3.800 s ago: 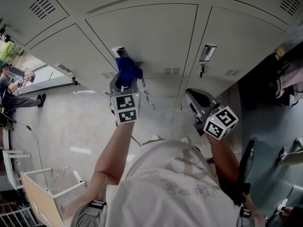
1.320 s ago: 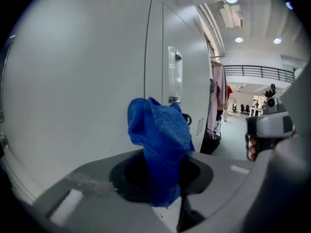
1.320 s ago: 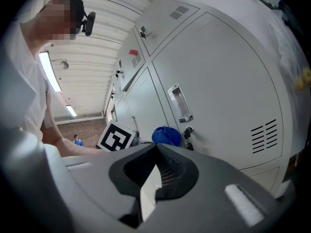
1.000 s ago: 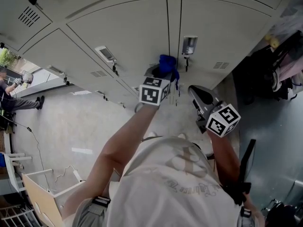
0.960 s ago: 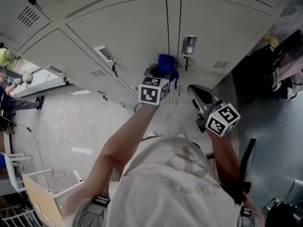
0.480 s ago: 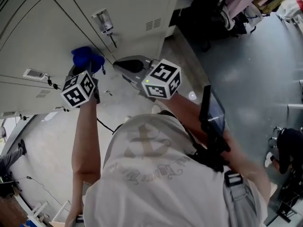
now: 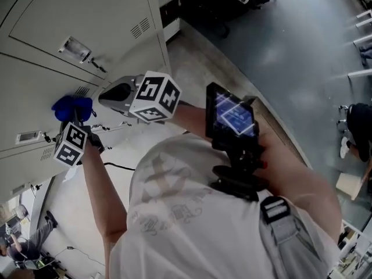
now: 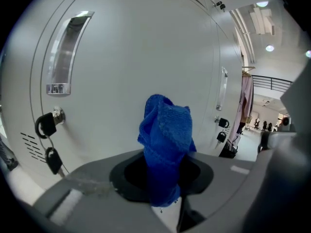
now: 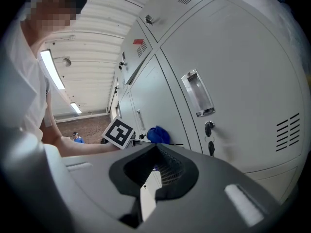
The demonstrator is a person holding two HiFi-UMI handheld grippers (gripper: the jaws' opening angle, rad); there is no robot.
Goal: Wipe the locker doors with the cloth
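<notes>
Blue cloth (image 8: 166,135) is pinched between the left gripper's (image 8: 163,188) jaws and sticks out past them, near the grey locker door (image 8: 126,62) ahead. The right gripper's (image 9: 154,176) jaws are pressed together, holding nothing.

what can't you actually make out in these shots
- Head view: jaw tips of the left gripper, hidden behind its marker cube and the blue cloth.
- Left gripper view: whether the cloth touches the locker door; the bunched cloth covers that spot.
- Head view: what the small screen shows, too small to read.
- Right gripper view: the red locker label, too tiny.
</notes>
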